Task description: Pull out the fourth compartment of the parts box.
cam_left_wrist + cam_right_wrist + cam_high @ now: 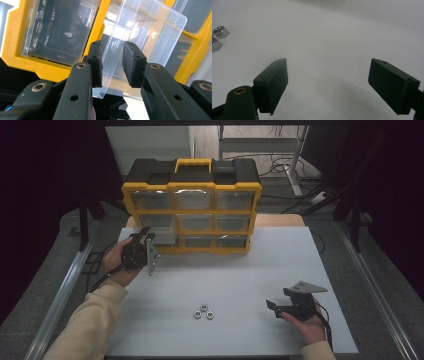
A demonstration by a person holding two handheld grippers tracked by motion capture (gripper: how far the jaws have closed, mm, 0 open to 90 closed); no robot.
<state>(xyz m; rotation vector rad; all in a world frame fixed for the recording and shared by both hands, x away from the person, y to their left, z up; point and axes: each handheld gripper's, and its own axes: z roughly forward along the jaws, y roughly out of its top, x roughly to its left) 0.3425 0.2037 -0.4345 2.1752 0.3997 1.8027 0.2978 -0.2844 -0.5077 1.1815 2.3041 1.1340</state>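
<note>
A yellow and black organizer (192,210) with clear drawers stands at the back of the white table (250,270). My left gripper (145,237) is at its bottom left slot, rolled on its side. In the left gripper view a clear plastic drawer (150,30) sticks out of the yellow frame (37,66), tilted, and my left gripper (113,46) is shut on its front, one pad on each side. Three steel nuts (204,312) lie in a cluster near the table's front. My right gripper (281,301) rests low to their right, open, with only bare table between its pads (329,61); two nuts (220,32) lie off to its left.
The organizer's other drawers are pushed in. Metal rails run along both sides of the table, and cables and a desk frame (260,150) lie on the floor behind. Bare white surface lies between the nuts and the organizer.
</note>
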